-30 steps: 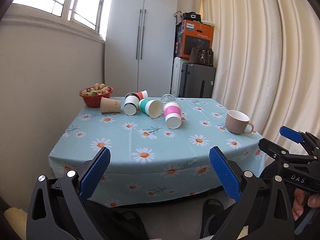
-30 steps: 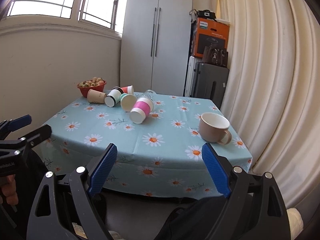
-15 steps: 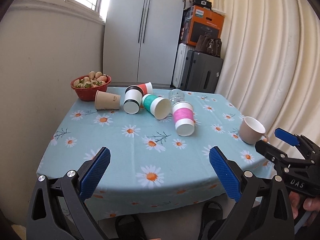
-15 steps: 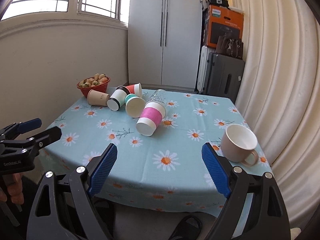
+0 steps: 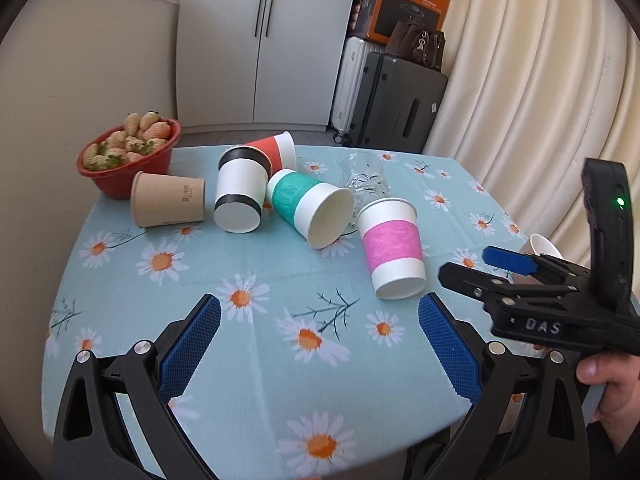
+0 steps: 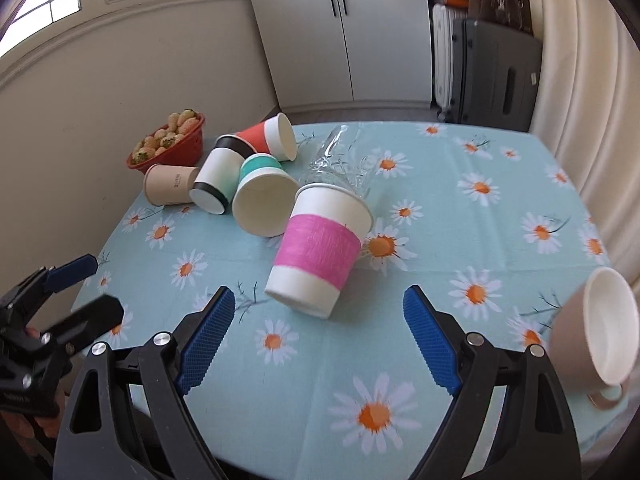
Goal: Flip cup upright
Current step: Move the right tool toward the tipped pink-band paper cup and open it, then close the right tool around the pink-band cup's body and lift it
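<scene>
Several paper cups lie on their sides on the daisy tablecloth. A pink-banded cup [image 6: 320, 252] [image 5: 392, 246] lies nearest, its base toward me, leaning on a tipped clear glass [image 6: 340, 158] [image 5: 366, 178]. Behind it lie a teal cup [image 6: 262, 198] [image 5: 310, 206], a black-banded cup [image 6: 216, 178] [image 5: 240, 190], a red cup [image 6: 268, 138] [image 5: 274, 148] and a brown cup [image 6: 170, 184] [image 5: 168, 200]. My right gripper [image 6: 316, 338] is open, just short of the pink cup. My left gripper [image 5: 320, 350] is open and empty above the table's front part.
A red bowl of strawberries [image 5: 126, 156] [image 6: 172, 148] stands at the far left corner. A beige mug [image 6: 592, 328] [image 5: 540, 246] stands upright near the right edge. Suitcases [image 5: 396, 104] and a cupboard [image 5: 264, 40] stand behind the table [image 5: 120, 292]; a curtain [image 5: 532, 80] hangs on the right.
Both grippers have moved forward and over the table, toward the cups. The pink cup now lies close in front of the right gripper. Both stay open.
</scene>
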